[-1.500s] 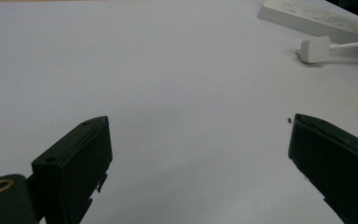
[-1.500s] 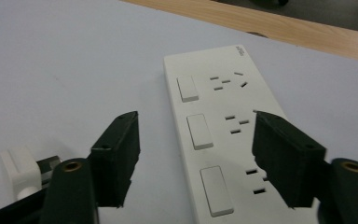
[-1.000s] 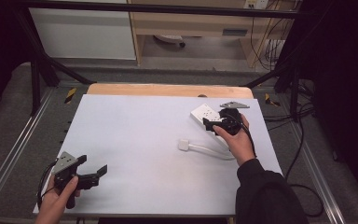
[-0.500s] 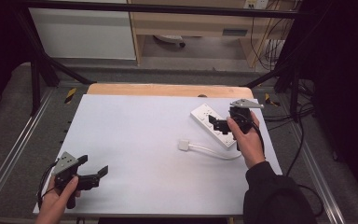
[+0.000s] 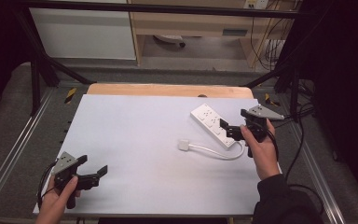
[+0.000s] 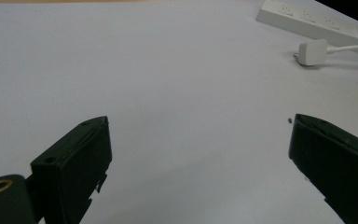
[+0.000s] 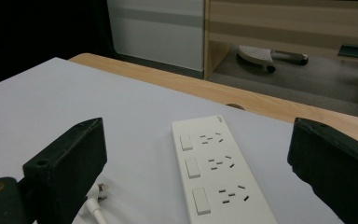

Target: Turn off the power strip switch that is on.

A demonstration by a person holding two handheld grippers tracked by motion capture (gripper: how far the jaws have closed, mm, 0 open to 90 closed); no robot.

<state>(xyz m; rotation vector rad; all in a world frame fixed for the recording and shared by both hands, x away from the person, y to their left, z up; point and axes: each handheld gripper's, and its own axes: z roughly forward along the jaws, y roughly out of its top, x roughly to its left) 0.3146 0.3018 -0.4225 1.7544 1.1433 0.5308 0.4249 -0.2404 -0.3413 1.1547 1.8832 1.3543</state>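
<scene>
Right hand-held gripper point(image 5: 229, 130) has pulled back from over the power strip point(image 5: 212, 124) toward the right edge of the surface point(image 5: 135, 140) and now hangs just beside the strip's near end, jaws spread wide and holding nothing; a second ago it sat on top of the strip. In the right gripper view the strip point(image 7: 216, 182) lies flat between the two open jaws and a little ahead of them, three switches and three sockets facing up. The strip itself looks unmoved, on the right half of the surface and angled toward the far edge. Its white cord point(image 5: 216, 152) curves out from the near end to the plug point(image 5: 183, 144), which rests loose on the surface, apart from the sockets. Left hand-held gripper point(image 5: 92, 173) has kept its place at the near left corner, jaws likewise apart, well away from strip and plug point(image 6: 311, 49). Judgement: the retreat reads as a release or a re-approach; nothing is grasped yet, plug not inserted.
</scene>
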